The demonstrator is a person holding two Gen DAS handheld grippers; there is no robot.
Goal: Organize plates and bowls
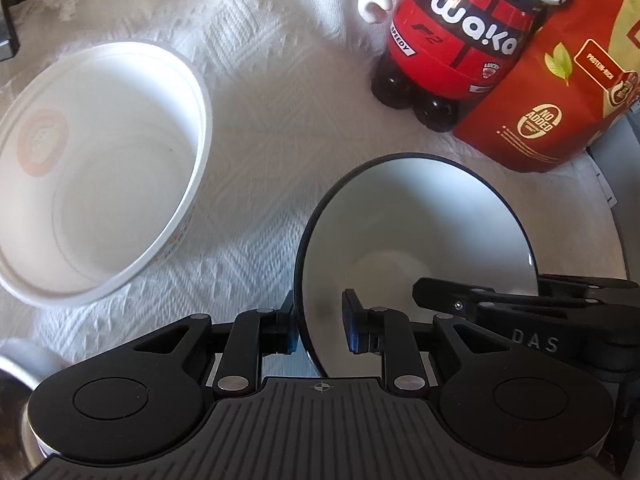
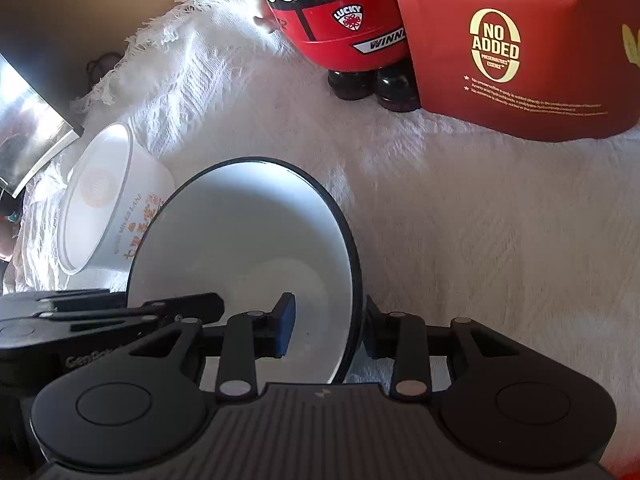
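A black-rimmed bowl with a white inside (image 1: 416, 232) sits on the white cloth; it also shows in the right wrist view (image 2: 248, 240). My left gripper (image 1: 320, 328) is open and straddles the bowl's left rim, one finger outside, one inside. My right gripper (image 2: 326, 328) is open and straddles the bowl's right rim the same way. Each gripper shows in the other's view. A larger white paper bowl (image 1: 100, 176) with orange print stands to the left, also in the right wrist view (image 2: 104, 204).
A red Waka figurine (image 1: 456, 40) and a red food pouch (image 1: 560, 92) stand at the back right of the white textured cloth (image 1: 260, 120). A metal object (image 1: 16, 400) is at the lower left. The cloth's fringed edge (image 2: 160, 40) lies at the far left.
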